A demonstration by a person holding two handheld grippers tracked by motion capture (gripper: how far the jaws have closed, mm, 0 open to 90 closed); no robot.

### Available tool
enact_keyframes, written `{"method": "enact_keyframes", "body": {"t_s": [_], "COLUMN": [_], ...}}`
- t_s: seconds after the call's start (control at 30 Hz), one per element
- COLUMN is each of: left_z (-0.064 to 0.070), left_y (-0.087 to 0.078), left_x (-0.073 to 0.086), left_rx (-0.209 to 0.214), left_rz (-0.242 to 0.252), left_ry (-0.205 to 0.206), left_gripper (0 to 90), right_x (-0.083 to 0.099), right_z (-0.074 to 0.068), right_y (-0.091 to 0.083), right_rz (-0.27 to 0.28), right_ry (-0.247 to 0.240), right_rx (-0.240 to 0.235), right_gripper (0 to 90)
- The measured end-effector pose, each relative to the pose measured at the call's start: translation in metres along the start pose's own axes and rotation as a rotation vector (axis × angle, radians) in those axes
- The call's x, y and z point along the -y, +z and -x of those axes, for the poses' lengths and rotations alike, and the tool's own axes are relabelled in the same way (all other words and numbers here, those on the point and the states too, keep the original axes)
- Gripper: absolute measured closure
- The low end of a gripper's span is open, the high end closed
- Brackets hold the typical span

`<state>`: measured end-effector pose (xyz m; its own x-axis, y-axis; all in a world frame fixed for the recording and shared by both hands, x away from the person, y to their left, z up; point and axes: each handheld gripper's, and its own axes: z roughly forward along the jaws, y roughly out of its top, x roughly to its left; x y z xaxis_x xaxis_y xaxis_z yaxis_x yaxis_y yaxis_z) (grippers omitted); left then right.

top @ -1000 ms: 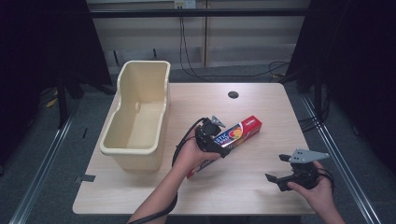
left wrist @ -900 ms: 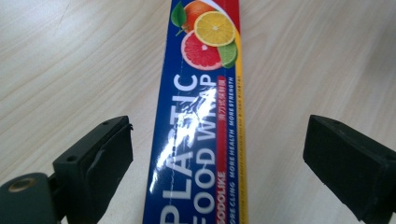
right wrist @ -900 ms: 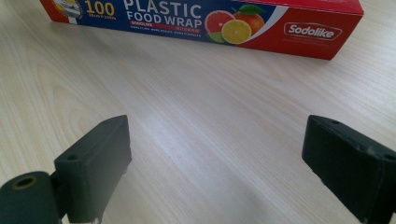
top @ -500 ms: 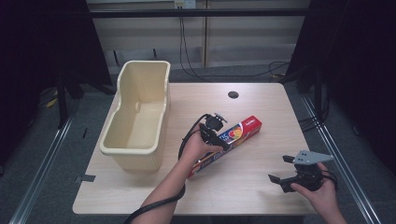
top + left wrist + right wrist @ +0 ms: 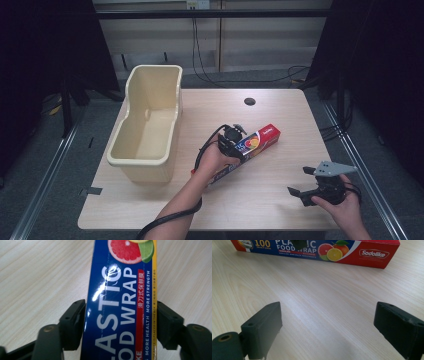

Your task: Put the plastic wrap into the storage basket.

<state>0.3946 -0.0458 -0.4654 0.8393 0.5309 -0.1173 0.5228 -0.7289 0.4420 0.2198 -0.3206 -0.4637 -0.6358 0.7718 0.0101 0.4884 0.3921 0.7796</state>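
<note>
Item 1, right gripper (image 5: 311,186): nearest the person, over the table's (image 5: 280,210) near right corner. In the right gripper view its 2 jaws stand wide apart over bare wood, holding nothing, well apart from the box.

Item 2, left gripper (image 5: 231,145): at mid-table, set across the box. In the left gripper view 1 jaw stands at each long side of the carton, touching or just short of it; a firm clamp cannot be confirmed, and the box appears to rest on the wood.

Item 3, plastic food wrap box (image 5: 252,145): a long, slim carton in blue and red with fruit printed on it, lying flat at the middle of the table. Long axis runs diagonally, near end toward the person's left, far red end (image 5: 374,253) toward the far right. The printed face is up.
Handling, by judgement: light; stiff cardboard along its length but liable to dent under a hard squeeze; the glossy print shows glare and may be slippery. The best hold is across the narrow width near mid-length, as the left gripper now stands, so the ends balance and the box does not swing.

Item 4, cream tub (image 5: 122,159): open-topped and empty, at the table's left edge, well apart from the box.

Item 5, cable hole (image 5: 249,101): a dark round port toward the far edge.
</note>
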Motion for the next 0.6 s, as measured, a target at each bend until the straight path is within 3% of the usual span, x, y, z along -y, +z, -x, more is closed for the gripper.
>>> {"method": "enact_keyframes", "body": {"t_s": [0.03, 0.13, 0.2, 0.43, 0.47, 0.53, 0.6], "left_z": [0.0, 0.002, 0.004, 0.01, 0.01, 0.011, 0.012], "left_y": [0.0, 0.0, 0.0, -0.003, -0.008, -0.01, -0.018], "left_x": [-0.003, -0.005, -0.01, -0.016, -0.019, -0.02, -0.023], "left_rx": [-0.008, -0.018, -0.014, -0.013, -0.008, -0.005, -0.01], "left_rz": [-0.027, -0.046, -0.098, -0.118, -0.144, -0.149, -0.158], "left_ry": [0.011, 0.011, 0.005, -0.028, -0.018, -0.015, -0.033], "left_gripper": [36.9, 38.4, 39.4, 40.8, 40.8, 41.0, 41.1], "right_x": [0.0, 0.0, 0.0, 0.0, 0.0, 0.0, 0.0], "right_z": [0.0, 0.0, 0.001, 0.001, 0.001, 0.001, 0.002], "right_y": [0.0, -0.001, 0.0, 0.0, 0.0, 0.0, 0.0], "right_rz": [0.003, 0.002, 0.0, -0.002, -0.002, -0.002, 0.004], "right_ry": [-0.001, 0.0, -0.001, 0.001, 0.002, 0.001, -0.004], "right_rx": [0.004, 0.005, -0.007, -0.006, -0.002, -0.002, -0.01], "right_gripper": [8.0, 8.0, 8.0, 8.0, 7.9, 7.9, 7.9]}}
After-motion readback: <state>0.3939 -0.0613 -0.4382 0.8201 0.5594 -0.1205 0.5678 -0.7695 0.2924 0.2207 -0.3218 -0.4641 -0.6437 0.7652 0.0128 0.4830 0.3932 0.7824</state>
